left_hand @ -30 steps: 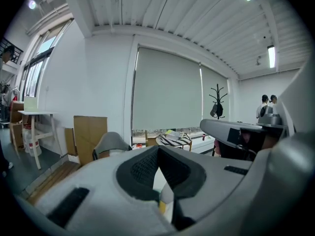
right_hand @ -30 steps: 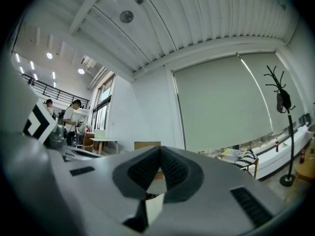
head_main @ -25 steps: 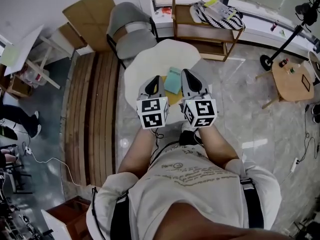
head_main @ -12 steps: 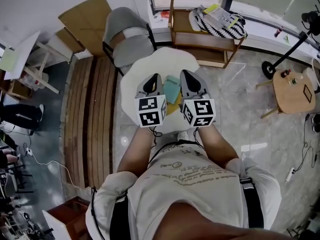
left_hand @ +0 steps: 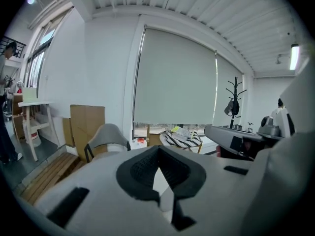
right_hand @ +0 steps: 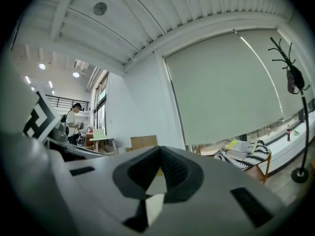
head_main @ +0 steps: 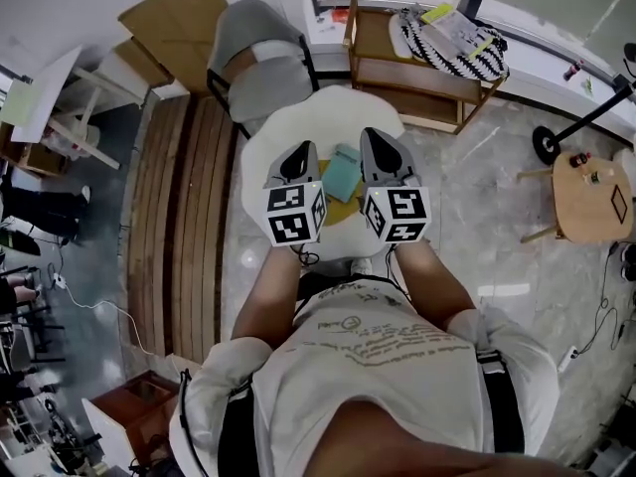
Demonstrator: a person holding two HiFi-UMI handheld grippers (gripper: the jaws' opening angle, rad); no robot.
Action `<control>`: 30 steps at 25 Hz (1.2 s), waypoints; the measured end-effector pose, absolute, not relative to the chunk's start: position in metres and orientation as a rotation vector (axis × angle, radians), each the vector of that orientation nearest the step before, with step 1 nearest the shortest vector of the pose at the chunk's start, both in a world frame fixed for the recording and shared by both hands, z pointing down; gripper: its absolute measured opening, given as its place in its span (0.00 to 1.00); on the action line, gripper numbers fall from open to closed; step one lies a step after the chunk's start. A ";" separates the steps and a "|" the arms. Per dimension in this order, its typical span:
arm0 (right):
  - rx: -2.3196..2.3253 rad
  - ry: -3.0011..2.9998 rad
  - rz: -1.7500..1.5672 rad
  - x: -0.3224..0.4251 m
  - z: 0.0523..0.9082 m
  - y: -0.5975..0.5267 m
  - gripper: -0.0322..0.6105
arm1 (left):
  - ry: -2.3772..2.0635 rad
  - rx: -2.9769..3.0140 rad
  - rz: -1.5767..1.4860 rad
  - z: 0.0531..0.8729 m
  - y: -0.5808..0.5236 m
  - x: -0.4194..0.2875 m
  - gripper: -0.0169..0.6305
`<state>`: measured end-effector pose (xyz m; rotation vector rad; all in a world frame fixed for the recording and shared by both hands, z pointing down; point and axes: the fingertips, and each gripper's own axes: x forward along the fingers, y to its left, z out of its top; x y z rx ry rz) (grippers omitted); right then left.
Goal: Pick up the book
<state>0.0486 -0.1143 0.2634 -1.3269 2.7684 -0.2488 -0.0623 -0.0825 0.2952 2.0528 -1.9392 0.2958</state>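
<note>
A teal book (head_main: 343,173) lies on the white table (head_main: 288,127), on top of something yellow (head_main: 344,209). In the head view my left gripper (head_main: 302,151) hovers just left of the book and my right gripper (head_main: 374,138) just right of it, so the book sits between them. Both point forward over the tabletop with jaws together and nothing held. The left gripper view shows its dark pads (left_hand: 158,167) meeting. In the right gripper view the pads (right_hand: 160,168) meet too. The book is out of sight in both gripper views.
A grey chair (head_main: 260,68) stands behind the table, and a wooden rack (head_main: 407,73) carries a striped bag (head_main: 452,43). Wooden slats (head_main: 189,207) run along the left. A small round wooden table (head_main: 586,192) and a stand (head_main: 556,137) are at the right.
Both grippers have advanced together over the white table. The book now lies further back between them. Jaws stayed shut.
</note>
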 end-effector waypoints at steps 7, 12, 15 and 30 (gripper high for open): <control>-1.334 2.791 -0.263 0.036 0.270 -0.124 0.09 | -1.916 2.043 0.289 0.303 -0.093 -0.074 0.06; -1.381 2.772 -0.264 0.026 0.272 -0.133 0.09 | -1.874 2.075 0.322 0.308 -0.107 -0.086 0.06; -1.422 2.746 -0.278 0.019 0.274 -0.138 0.09 | -1.853 2.086 0.333 0.311 -0.112 -0.099 0.06; -1.685 2.766 -0.464 -0.005 0.372 -0.143 0.09 | -1.587 2.044 0.384 0.410 -0.126 -0.129 0.06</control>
